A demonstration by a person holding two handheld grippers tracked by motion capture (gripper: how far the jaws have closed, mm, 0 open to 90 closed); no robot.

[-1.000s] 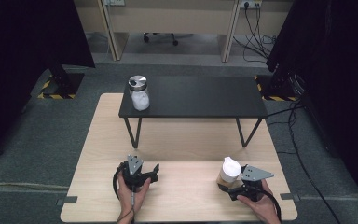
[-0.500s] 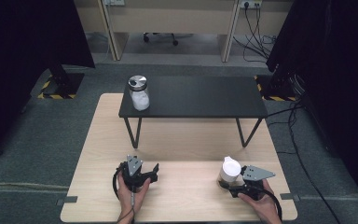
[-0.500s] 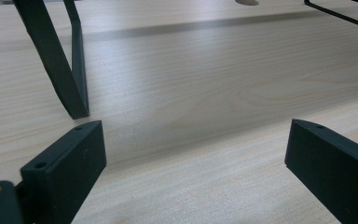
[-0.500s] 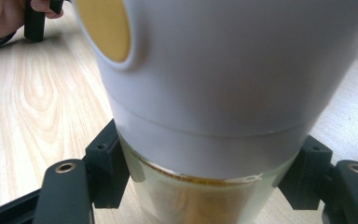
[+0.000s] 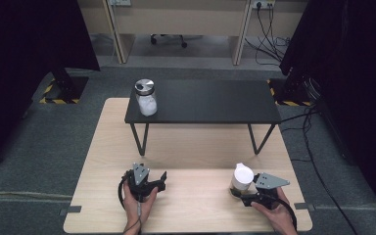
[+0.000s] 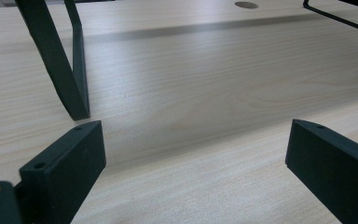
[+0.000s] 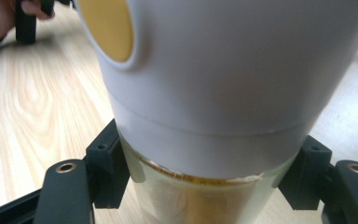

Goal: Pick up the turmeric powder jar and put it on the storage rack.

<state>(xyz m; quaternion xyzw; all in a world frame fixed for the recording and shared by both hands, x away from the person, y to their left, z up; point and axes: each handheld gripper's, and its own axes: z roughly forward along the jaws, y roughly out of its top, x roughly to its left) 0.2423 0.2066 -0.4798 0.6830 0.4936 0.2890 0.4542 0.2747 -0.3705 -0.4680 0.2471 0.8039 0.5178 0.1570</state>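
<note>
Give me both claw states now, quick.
Left claw: open, holding nothing, low over the wooden table.
Right claw: closed on the white-lidded jar.

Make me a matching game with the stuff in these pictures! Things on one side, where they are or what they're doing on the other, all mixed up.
Things:
1. jar with the silver lid
2. white-topped container
3. left gripper
4. black table

Places or states:
A. open, nothing between its fingers
B. stands on the wooden table, far side
C. on the black table's left end
D. held between the right gripper's fingers, near the wooden table's front edge

Pairs: 1-C, 2-D, 3-A, 4-B
</note>
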